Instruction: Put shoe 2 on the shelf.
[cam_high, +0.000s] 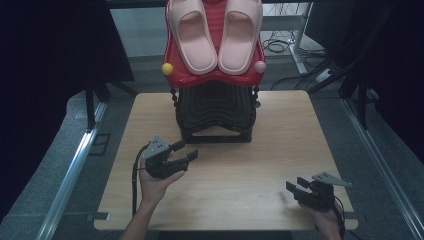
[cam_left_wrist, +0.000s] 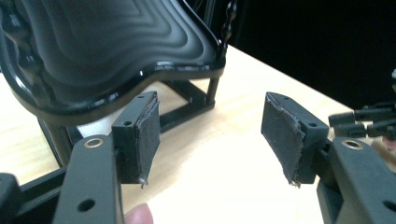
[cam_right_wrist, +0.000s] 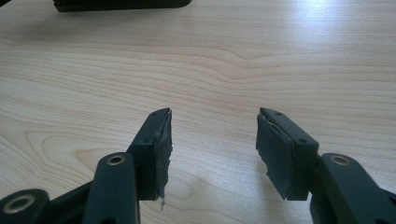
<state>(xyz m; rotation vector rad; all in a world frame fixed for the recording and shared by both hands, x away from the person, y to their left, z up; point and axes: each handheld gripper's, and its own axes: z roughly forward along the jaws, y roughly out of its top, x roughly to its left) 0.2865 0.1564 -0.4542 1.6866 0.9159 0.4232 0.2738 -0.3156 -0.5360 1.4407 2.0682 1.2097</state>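
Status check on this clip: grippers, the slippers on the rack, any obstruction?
Left gripper open, empty, near the rack. Right gripper open, empty, low over the table. Pink slippers paired on the red top tier. Nothing blocking.

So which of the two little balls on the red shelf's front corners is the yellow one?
The yellow ball sits on the red shelf's front corner at the high view's left, beside the left pink slipper. The ball at the other corner is pink.

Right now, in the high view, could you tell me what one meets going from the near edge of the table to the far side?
Right gripper → left gripper → black rack → yellow ball → pink slippers on the red shelf.
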